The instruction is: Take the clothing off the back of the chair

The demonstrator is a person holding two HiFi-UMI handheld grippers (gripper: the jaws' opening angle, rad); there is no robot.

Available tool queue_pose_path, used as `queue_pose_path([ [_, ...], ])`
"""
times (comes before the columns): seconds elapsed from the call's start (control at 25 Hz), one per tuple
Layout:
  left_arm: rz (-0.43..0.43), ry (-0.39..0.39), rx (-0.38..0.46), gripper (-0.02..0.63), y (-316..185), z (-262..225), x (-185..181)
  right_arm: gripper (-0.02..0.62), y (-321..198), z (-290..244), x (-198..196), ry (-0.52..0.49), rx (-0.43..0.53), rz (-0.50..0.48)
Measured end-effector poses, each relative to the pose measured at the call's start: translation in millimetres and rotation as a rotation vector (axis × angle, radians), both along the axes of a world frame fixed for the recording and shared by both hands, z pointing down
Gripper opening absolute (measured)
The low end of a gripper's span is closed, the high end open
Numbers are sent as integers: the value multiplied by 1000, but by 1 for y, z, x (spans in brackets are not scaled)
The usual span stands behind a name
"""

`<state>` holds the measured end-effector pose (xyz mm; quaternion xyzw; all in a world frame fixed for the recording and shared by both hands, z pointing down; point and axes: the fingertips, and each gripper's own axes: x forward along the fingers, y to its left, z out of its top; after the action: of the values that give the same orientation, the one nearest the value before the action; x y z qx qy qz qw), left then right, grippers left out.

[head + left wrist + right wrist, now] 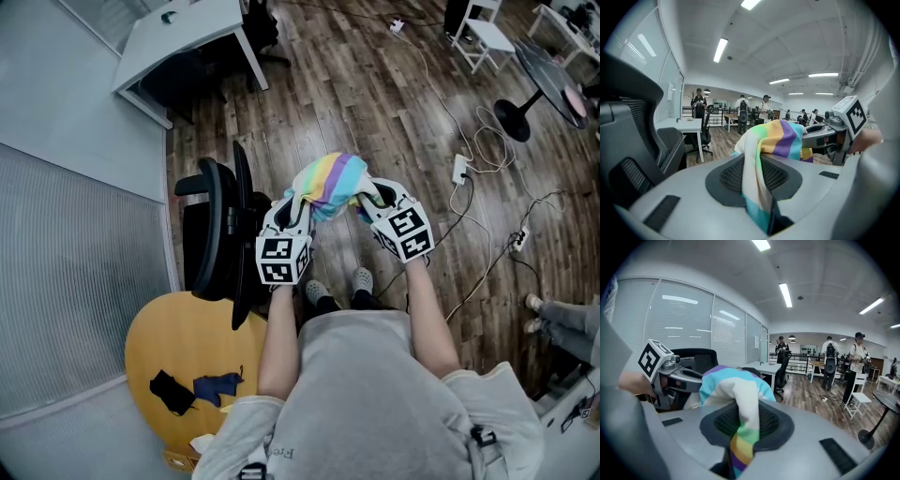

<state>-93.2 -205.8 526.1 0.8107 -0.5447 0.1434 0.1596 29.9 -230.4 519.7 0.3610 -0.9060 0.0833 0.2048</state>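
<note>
A pastel rainbow-striped garment [330, 184] hangs bunched in the air between my two grippers, above the wood floor and just right of the black office chair [223, 236]. My left gripper [298, 208] is shut on its left part; in the left gripper view the striped cloth [761, 178] runs down between the dark pads. My right gripper [370, 202] is shut on the right part, and in the right gripper view the garment [740, 427] is pinched the same way. The left gripper view shows the right gripper [841, 133]; the right gripper view shows the left gripper [665, 373].
A round wooden table [178, 370] with dark cloths lies behind the chair. A white desk [183, 37] stands further off. Cables and a power strip [460, 169] trail over the floor at right, near a fan base [514, 119]. Several people stand far off.
</note>
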Motion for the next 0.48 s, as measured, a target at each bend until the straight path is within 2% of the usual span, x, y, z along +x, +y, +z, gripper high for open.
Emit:
queue_pose_path([
  [0.48, -8, 24, 11, 98, -2, -7, 1, 72, -2, -9, 0, -2, 16, -4],
])
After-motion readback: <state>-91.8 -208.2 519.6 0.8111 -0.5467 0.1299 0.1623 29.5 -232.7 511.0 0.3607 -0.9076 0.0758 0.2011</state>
